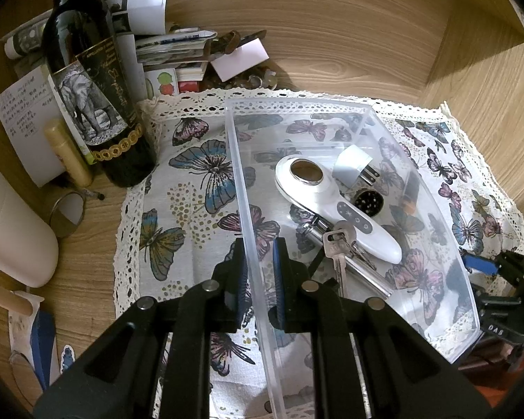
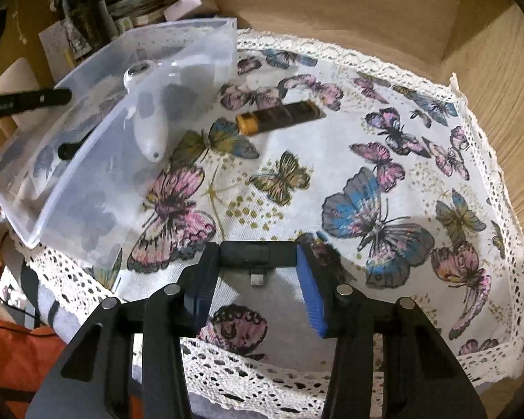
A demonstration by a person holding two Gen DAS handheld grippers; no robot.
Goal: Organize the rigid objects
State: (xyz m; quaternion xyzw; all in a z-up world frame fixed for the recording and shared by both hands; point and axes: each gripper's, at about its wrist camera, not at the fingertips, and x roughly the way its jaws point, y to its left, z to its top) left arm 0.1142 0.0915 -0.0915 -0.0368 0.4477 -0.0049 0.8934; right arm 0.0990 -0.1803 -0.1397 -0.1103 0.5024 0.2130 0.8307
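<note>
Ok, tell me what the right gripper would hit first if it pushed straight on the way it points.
Almost at once, the small black adapter lying crosswise between the right gripper's fingertips, its metal plug facing the camera. Beneath it is the butterfly cloth. Whether the pads already touch the adapter is unclear.

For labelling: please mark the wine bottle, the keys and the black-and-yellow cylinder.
wine bottle [image 1: 91, 104], left wrist view, on its elephant label.
keys [image 1: 335, 244], left wrist view, on the silver key's head.
black-and-yellow cylinder [image 2: 279, 117], right wrist view, on its black middle.
</note>
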